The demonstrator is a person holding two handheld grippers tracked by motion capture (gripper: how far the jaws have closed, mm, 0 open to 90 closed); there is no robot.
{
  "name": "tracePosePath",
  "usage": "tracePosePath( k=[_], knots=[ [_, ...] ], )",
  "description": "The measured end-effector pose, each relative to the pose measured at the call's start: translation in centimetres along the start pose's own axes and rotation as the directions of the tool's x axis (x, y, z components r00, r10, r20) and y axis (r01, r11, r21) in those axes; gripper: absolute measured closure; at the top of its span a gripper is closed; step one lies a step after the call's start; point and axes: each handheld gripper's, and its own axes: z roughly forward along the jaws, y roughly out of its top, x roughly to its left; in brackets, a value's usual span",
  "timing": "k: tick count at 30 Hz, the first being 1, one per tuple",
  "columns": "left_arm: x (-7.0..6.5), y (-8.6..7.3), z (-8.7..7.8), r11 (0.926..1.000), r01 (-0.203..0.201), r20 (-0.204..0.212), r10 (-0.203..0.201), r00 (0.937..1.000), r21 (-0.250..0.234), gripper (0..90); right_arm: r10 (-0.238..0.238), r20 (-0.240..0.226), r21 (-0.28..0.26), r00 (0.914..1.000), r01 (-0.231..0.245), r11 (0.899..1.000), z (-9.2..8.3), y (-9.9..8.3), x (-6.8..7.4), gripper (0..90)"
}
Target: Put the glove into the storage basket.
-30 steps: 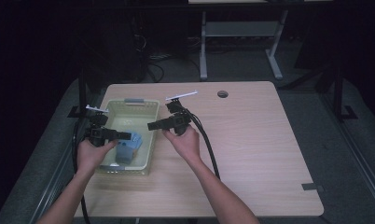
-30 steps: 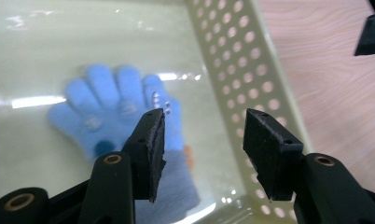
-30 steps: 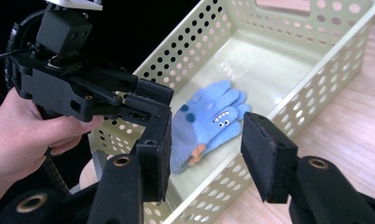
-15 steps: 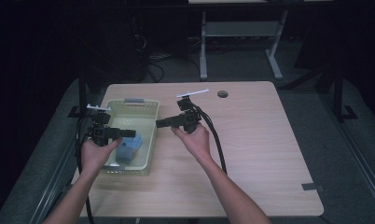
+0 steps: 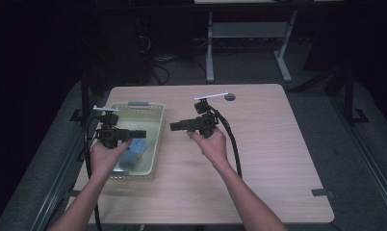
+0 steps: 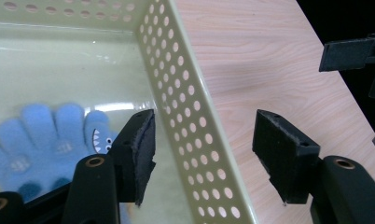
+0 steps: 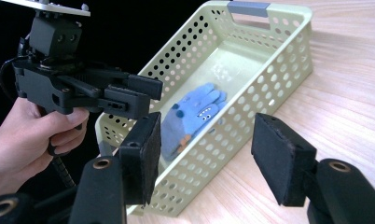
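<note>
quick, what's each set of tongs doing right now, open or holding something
Left tongs: open, empty, jaws just been opening astride the basket wall.
Right tongs: open, empty, jaws just been opening.

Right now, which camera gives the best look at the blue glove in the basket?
The right gripper view: the blue glove lies whole and unblocked inside the basket. The left gripper view shows its fingers close up, partly behind a jaw. The high view shows a small blue patch beside the left hand.
</note>
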Motion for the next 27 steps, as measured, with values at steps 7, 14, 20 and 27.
tracePosePath(
  k=[7,14,20,27],
  knots=[
    [-0.9,0.1,0.3,0.9998,-0.018,0.008,0.018,0.9998,-0.009,37.9,0.000,0.005,-0.012,1.0000,0.000,1.000,-1.2,-0.3,-0.6,41.3],
    [-1.8,0.1,1.0,0.9993,-0.037,0.014,0.037,0.9992,0.003,37.0,0.009,0.008,-0.020,0.9999,-0.009,1.000,-2.2,-0.7,-1.1,39.7],
    [-2.6,0.0,1.4,0.9988,-0.049,0.021,0.049,0.9986,-0.004,36.6,0.017,0.005,-0.036,0.9998,-0.016,0.999,-3.1,-1.4,-1.7,38.5],
    [-3.7,-0.1,1.8,0.9973,-0.073,0.036,0.073,0.9967,0.000,36.2,0.039,0.004,-0.041,0.9992,-0.039,0.998,-4.4,-2.3,-2.2,37.5]
  ],
)
